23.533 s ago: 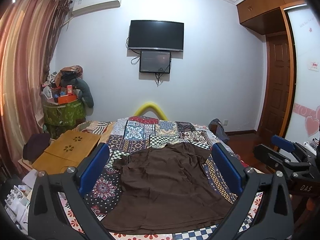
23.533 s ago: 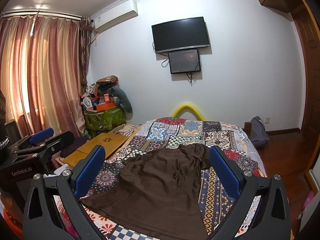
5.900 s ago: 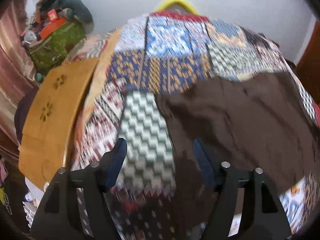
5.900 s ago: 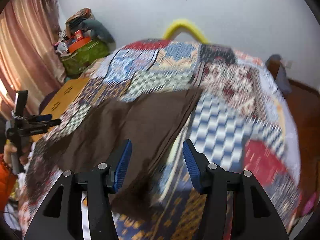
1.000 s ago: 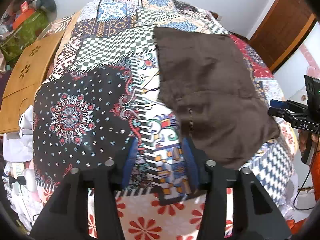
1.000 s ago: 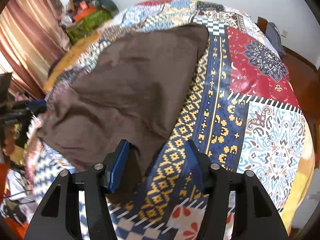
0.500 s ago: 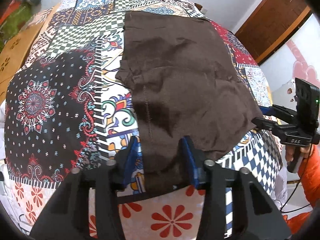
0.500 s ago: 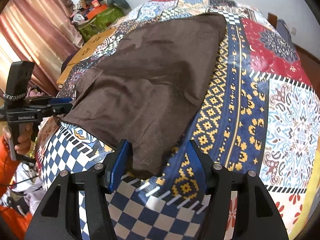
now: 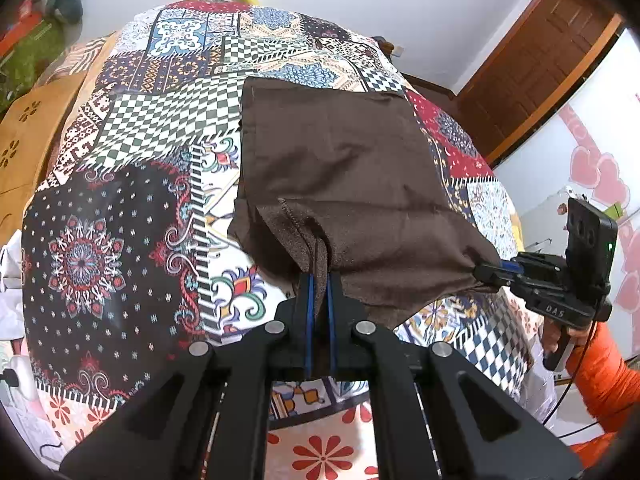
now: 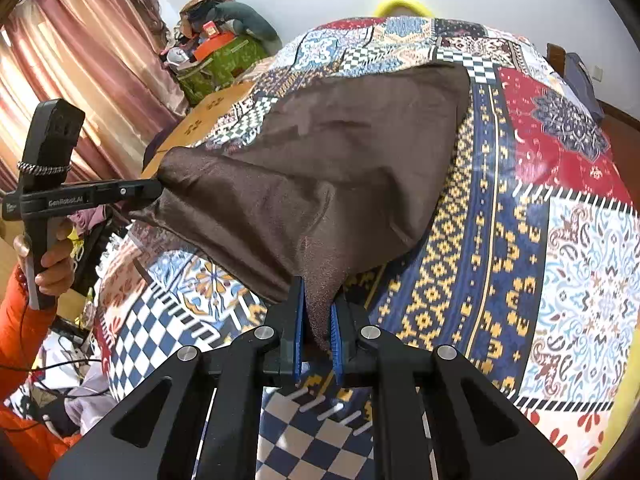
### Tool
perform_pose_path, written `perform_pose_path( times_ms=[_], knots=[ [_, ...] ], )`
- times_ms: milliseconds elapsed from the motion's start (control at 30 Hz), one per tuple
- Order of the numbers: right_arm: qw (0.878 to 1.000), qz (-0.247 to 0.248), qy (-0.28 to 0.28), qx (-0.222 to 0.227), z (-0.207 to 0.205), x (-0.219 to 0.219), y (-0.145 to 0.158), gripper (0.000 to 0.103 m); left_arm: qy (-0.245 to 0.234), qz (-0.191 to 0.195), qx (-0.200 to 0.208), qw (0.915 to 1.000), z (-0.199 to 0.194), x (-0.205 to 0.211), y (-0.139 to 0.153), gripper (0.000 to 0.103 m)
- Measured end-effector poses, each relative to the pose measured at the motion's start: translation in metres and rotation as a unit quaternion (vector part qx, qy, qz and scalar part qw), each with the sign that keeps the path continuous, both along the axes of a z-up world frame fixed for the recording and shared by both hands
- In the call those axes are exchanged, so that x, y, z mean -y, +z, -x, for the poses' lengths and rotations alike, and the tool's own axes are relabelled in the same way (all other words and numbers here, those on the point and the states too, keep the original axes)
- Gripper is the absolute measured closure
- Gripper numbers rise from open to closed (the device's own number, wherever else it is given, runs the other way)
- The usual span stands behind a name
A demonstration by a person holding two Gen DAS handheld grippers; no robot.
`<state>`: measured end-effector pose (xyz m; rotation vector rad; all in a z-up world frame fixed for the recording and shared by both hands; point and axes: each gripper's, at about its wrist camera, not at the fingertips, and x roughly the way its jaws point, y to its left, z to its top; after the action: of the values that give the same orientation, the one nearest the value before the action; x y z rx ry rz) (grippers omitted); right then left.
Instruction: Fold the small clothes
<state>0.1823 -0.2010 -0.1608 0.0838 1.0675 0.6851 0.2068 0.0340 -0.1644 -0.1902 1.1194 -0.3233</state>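
Note:
A brown garment [image 9: 344,168], folded lengthwise into a long panel, lies on the patchwork bedspread [image 9: 120,208]. My left gripper [image 9: 318,280] is shut on its near left corner. My right gripper [image 10: 316,300] is shut on its near right corner. Both corners are lifted a little off the bed, and the near hem sags between them. The garment [image 10: 320,160] stretches away toward the far end of the bed. The right gripper also shows in the left wrist view [image 9: 486,270], and the left gripper shows in the right wrist view [image 10: 156,188].
A wooden folding table [image 10: 204,116] stands beside the bed on the left, with a green bag and piled things [image 10: 220,56] behind it. A wooden door [image 9: 532,64] is at the far right. A yellow bedhead arch [image 10: 402,4] rises behind the bed. Cables and clutter lie at the near left.
Both grippers have closed on the near corners of the brown garment and raised them off the bed; half a second ago both were open over the hem.

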Motion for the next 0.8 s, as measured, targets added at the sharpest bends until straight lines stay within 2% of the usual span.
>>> perform_pose_path(
  times_ms=[100, 200, 267, 333, 433, 500, 567, 600, 700, 800],
  knots=[
    [1.000, -0.005, -0.001, 0.001, 0.000, -0.001, 0.003, 0.093, 0.004, -0.002, -0.007, 1.0000, -0.005, -0.002, 0.000, 0.097],
    [1.000, -0.001, 0.002, -0.002, 0.002, 0.001, 0.002, 0.093, 0.006, -0.009, -0.029, 0.9995, -0.005, -0.006, -0.014, 0.091],
    [1.000, 0.008, 0.004, -0.006, 0.005, 0.001, -0.003, 0.093, 0.013, -0.018, -0.046, 0.9987, -0.003, -0.008, -0.027, 0.072],
    [1.000, 0.010, 0.005, -0.016, 0.005, 0.002, -0.009, 0.093, 0.019, -0.005, -0.066, 0.9976, -0.002, -0.012, -0.040, 0.065],
    [1.000, 0.011, 0.004, -0.025, 0.007, 0.004, -0.016, 0.093, 0.028, 0.019, -0.084, 0.9959, -0.002, -0.018, -0.053, 0.064],
    [1.000, 0.008, 0.001, -0.025, 0.009, 0.005, -0.017, 0.093, 0.033, 0.018, -0.080, 0.9961, -0.004, -0.018, -0.054, 0.060],
    [1.000, 0.008, 0.002, -0.024, 0.009, 0.005, -0.016, 0.093, 0.032, 0.018, -0.071, 0.9968, -0.010, -0.017, -0.053, 0.050],
    [1.000, 0.009, 0.004, -0.024, 0.009, 0.005, -0.015, 0.093, 0.033, 0.017, -0.067, 0.9971, -0.014, -0.016, -0.053, 0.048],
    [1.000, 0.011, 0.007, -0.023, 0.009, 0.003, -0.014, 0.093, 0.034, 0.021, -0.069, 0.9968, -0.026, -0.016, -0.058, 0.047],
    [1.000, 0.008, 0.007, -0.025, 0.007, 0.003, -0.014, 0.093, 0.041, 0.042, -0.066, 0.9961, -0.033, -0.017, -0.063, 0.047]
  ],
)
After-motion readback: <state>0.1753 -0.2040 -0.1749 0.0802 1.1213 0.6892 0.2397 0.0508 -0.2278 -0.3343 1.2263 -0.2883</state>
